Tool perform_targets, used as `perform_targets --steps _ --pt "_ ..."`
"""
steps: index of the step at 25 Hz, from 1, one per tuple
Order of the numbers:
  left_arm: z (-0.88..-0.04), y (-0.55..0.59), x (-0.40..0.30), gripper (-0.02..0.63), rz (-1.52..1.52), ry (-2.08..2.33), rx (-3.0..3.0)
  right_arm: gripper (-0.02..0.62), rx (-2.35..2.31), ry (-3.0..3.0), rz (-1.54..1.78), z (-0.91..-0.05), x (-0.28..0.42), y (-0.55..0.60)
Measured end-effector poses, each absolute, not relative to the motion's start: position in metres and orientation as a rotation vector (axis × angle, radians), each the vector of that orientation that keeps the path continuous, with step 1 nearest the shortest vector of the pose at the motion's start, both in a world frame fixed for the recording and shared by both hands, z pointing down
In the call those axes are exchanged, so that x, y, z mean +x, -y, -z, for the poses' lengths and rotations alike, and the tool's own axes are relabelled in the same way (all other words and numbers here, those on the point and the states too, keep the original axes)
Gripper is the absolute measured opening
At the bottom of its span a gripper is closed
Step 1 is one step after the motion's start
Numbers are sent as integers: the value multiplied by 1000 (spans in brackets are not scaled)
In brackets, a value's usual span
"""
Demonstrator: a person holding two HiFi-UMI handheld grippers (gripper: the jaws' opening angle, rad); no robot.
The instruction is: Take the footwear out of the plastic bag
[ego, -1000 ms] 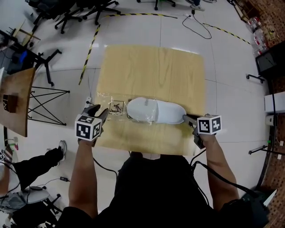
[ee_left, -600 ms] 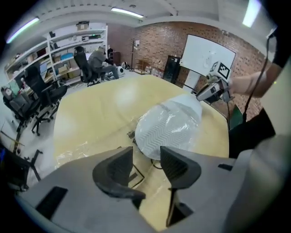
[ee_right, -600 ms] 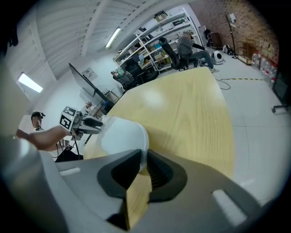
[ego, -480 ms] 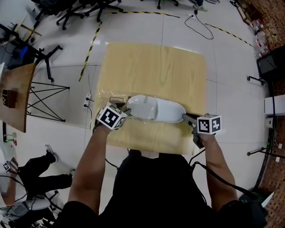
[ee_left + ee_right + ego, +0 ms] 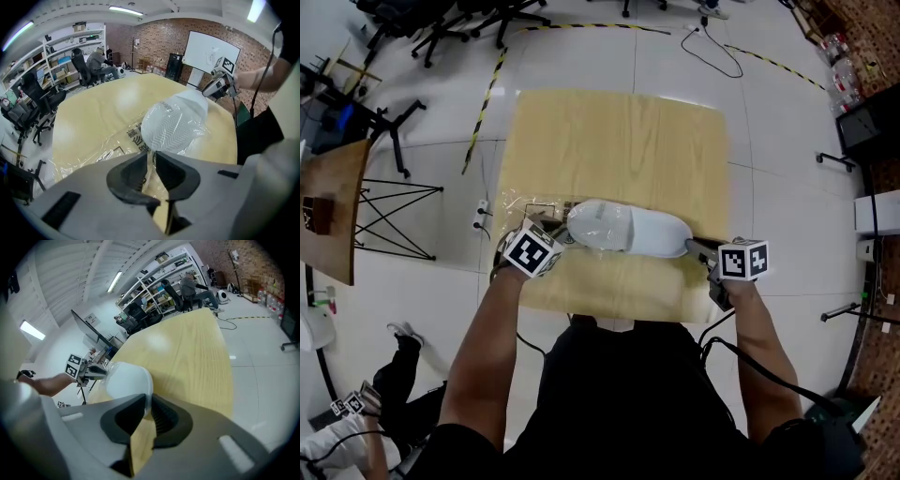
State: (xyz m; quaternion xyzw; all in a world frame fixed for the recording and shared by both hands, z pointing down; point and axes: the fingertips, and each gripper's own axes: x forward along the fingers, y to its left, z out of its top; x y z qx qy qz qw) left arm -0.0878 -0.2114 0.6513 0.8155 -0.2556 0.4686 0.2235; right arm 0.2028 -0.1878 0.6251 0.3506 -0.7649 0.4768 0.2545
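Note:
A white slipper [image 5: 628, 230] lies inside a clear plastic bag [image 5: 520, 208] near the front of the wooden table [image 5: 619, 141]. My left gripper [image 5: 561, 234] is at the slipper's left end. Its jaws are closing on a fold of the bag film [image 5: 108, 140], just below the ribbed sole [image 5: 176, 124]. My right gripper [image 5: 694, 246] is shut on the bag's right end, with the slipper's rounded tip [image 5: 129, 378] right at its jaws [image 5: 147, 401]. Each gripper shows in the other's view: the right gripper [image 5: 213, 89], the left gripper [image 5: 91, 371].
Office chairs [image 5: 459, 23] and a small wooden side table [image 5: 333, 202] stand to the left on the white floor. Striped tape [image 5: 487, 98] and a cable [image 5: 712, 56] run beyond the table. A person [image 5: 356, 427] crouches at the lower left.
My left gripper has moved right from the table's left edge to the slipper's left end, and its jaws have closed in on the bag film. The right gripper has held still.

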Motion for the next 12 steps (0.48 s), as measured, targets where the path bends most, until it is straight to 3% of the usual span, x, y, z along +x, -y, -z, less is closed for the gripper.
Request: perform_targets --steps 12 --pt "-657 201 -113 25 -1392 718 2210 44 975 2046 -1302 -623 235 168"
